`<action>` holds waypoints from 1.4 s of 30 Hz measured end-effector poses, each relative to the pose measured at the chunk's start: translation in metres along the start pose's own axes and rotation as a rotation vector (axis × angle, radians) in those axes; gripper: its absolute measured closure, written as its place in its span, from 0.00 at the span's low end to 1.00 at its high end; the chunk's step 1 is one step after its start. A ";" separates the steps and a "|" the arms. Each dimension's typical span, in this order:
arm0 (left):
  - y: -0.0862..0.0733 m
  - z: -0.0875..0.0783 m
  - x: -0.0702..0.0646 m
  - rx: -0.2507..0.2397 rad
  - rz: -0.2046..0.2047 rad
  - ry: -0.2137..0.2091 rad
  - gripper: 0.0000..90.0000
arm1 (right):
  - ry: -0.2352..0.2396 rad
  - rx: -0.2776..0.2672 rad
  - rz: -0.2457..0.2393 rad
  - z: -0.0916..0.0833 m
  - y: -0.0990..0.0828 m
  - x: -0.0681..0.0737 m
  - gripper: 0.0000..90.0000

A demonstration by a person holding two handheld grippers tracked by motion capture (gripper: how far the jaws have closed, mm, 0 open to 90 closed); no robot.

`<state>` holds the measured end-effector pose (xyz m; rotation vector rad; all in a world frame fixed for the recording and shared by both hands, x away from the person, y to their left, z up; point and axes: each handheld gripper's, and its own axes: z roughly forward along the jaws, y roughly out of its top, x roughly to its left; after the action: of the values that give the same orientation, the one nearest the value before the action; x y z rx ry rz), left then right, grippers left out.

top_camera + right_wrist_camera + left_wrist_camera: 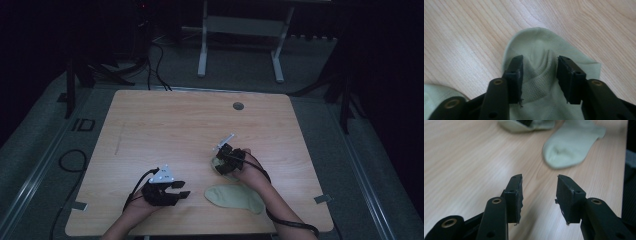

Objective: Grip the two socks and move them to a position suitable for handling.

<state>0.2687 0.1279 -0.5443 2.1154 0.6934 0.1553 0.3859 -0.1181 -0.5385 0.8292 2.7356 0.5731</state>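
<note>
Two pale green socks lie on the wooden table [165, 125]. One sock [235, 196] [571, 145] is spread flat near the front edge. Just behind it, the second sock [218, 165] [541, 45] lies bunched under my right gripper [223, 161] [539, 60]. This gripper points down at it with its jaws apart, and a raised ribbed fold of the sock stands between them, unpinched. To the left of the flat sock, my left gripper [182, 189] [539, 178] hovers low over bare wood, open and with nothing between its fingers.
A round grey grommet [238, 106] sits near the table's back edge. Beyond the table stands a white metal frame [240, 40], and black cables [70, 160] lie on the grey floor at the left.
</note>
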 end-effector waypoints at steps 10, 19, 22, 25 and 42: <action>0.056 0.021 0.013 -0.045 0.021 0.069 0.75 | 0.004 -0.070 0.074 -0.023 -0.002 -0.005 0.63; 0.085 0.073 0.022 0.005 0.010 0.038 0.99 | 0.011 -0.093 0.134 -0.020 -0.011 -0.004 0.67; 0.087 0.089 0.021 0.061 0.023 0.044 0.99 | 0.008 -0.079 0.129 -0.014 -0.013 -0.002 0.65; 0.083 0.101 0.021 0.126 0.037 0.062 0.99 | 0.005 -0.069 0.130 -0.010 -0.014 0.000 0.64; 0.083 0.099 0.031 0.123 0.032 0.094 0.99 | 0.021 -0.033 0.130 -0.007 -0.014 -0.002 0.88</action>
<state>0.3636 0.0359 -0.5436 2.2490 0.7415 0.2364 0.3786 -0.1324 -0.5379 1.0033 2.6972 0.6543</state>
